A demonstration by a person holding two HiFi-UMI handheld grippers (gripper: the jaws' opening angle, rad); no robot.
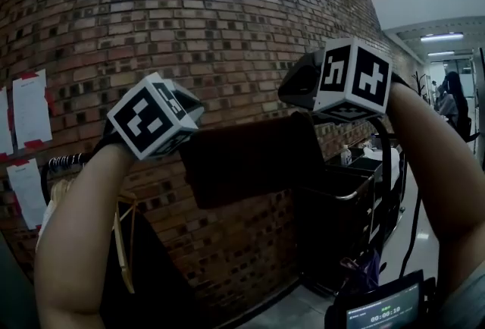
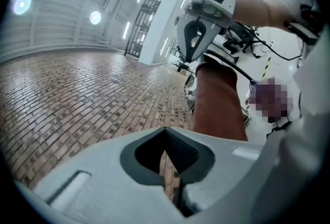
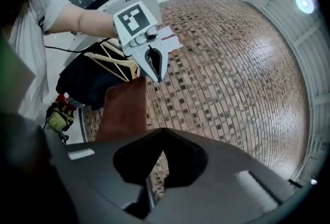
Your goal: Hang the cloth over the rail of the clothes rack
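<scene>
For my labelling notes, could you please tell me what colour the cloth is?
The cloth is plain reddish brown, clearest in the left gripper view.

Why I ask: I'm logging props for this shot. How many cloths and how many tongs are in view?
brown cloth: 1
left tongs and right tongs: 2
Total: 3

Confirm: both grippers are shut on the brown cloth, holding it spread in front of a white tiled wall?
Wrong wall. The head view shows a brick wall, not white tile. The rest holds: the left gripper and the right gripper are each shut on a top corner of the cloth, which is spread between them.
</scene>
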